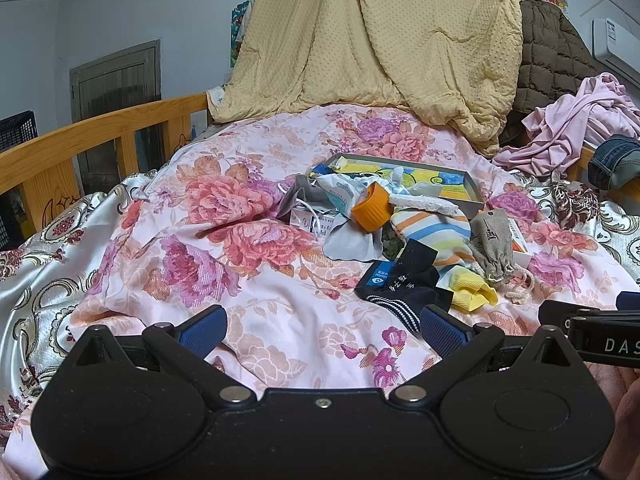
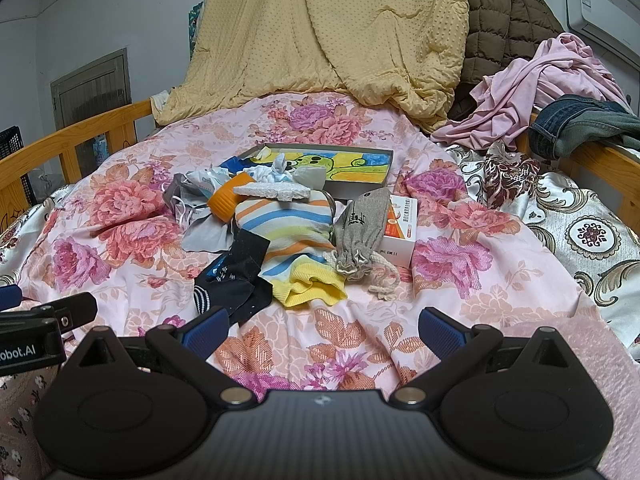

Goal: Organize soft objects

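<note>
From the left wrist, the left gripper (image 1: 324, 330) is hanging released, the dark sock (image 1: 400, 284) lying ahead-right on the bed (image 1: 280, 320). From the right wrist, the right gripper (image 2: 323, 330) is gaping empty, that sock (image 2: 232, 280) lying ahead-left, nearer its left finger.

A: What is everything lying on?

B: A bed (image 2: 80, 136) with a wooden rail. A pink flowery sheet (image 2: 360, 344) covers it.

A: What lies on the sheet?

B: A stripy sock (image 2: 288, 232), a dark sock (image 2: 236, 276), a grey pouch (image 2: 360, 228), a small white box (image 2: 400, 232) just beside it and a flat picture box (image 2: 352, 168). A yellow blanket (image 2: 320, 40) is heaped at the back.
</note>
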{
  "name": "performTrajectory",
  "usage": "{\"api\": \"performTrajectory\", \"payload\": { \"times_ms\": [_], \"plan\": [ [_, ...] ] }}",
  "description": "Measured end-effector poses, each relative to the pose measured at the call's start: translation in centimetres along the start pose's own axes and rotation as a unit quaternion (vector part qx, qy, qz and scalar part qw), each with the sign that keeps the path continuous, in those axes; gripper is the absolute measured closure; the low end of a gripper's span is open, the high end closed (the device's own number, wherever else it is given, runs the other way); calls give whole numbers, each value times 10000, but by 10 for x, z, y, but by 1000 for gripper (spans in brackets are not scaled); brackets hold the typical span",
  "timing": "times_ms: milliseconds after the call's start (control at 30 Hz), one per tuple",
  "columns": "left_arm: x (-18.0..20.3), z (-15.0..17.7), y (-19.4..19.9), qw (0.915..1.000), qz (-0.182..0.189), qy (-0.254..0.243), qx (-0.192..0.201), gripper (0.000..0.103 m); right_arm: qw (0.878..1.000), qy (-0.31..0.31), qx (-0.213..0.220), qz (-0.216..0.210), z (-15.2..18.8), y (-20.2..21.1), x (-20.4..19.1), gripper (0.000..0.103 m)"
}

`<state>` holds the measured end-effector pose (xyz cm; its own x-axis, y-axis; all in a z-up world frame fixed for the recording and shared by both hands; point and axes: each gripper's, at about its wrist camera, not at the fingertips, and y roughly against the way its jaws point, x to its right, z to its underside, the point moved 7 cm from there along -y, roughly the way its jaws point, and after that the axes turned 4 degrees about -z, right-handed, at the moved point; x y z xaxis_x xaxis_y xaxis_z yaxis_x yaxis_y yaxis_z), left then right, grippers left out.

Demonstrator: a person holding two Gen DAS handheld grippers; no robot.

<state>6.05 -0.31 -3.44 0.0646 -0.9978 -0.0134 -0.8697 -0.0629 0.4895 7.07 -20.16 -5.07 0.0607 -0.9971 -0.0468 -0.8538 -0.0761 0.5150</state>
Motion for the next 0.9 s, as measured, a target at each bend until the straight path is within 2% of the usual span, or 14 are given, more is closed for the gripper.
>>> {"api": "performTrajectory", "payload": {
  "times_ms": [433, 667, 900],
  "plan": [
    [0, 0, 0, 10000, 20, 16, -1, 1, 10000, -2, -1, 0, 0, 0, 0, 0],
    [3, 10, -5, 9988, 337, 320, -137, 1, 10000, -8, 1, 8, 0, -1, 1, 0],
    [-2, 8, -7, 9977, 357, 493, -296, 1, 10000, -1, -35, 7, 0, 0, 0, 0]
  ]
}}
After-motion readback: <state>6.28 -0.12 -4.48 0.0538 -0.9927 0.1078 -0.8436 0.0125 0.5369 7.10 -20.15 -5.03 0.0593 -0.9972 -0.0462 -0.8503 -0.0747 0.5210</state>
